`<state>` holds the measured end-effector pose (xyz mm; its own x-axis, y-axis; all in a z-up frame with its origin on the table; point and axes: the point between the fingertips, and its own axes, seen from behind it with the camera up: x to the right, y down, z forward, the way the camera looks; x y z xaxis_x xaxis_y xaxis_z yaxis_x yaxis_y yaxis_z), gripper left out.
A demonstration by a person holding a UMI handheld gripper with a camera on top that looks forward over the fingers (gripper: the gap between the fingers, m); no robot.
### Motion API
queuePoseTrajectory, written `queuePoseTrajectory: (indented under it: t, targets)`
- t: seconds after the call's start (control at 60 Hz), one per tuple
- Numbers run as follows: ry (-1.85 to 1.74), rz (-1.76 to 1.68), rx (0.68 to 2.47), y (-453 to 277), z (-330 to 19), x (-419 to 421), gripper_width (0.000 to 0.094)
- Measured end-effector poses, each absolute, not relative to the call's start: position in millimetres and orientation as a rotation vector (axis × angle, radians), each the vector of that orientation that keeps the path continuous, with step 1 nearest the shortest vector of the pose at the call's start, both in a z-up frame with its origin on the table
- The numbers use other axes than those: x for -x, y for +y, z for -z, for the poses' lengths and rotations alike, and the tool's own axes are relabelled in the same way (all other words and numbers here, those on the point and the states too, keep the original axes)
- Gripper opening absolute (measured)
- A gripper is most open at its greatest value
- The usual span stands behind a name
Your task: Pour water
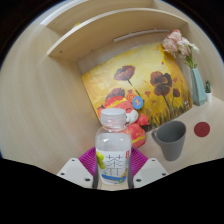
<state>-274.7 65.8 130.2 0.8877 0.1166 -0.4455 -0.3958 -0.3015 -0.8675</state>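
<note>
Two fingers (113, 176) close on the water bottle (114, 148), one at each side of its lower body, with the magenta pads (87, 160) pressed against the label area. The bottle stands upright between the fingers; it is clear plastic with a white cap and a white-and-green label. Whether its base touches the desk (40, 120) cannot be determined, since the fingers hide it.

Just beside the bottle, ahead of the one finger, a grey cup (170, 139) stands upright on the desk with its mouth open upward. A small red disc (202, 129) lies on the desk beyond the cup.

Behind the bottle, a painting of red poppies on a yellow ground (135, 82) leans against the wall. A vase of pale pink flowers (186, 55) stands beside the painting. A wooden shelf (100, 25) runs above.
</note>
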Motion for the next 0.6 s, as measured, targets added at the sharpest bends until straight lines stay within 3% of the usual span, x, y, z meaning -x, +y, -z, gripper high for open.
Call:
queuePoseTrajectory:
  t: [0.25,0.6]
  targets:
    - [0.701,-1.113,1.694,97.8,-181.9,258.6,0.0404]
    - [1.432,-1.646,1.313,115.3,-180.9,224.0,0.0416]
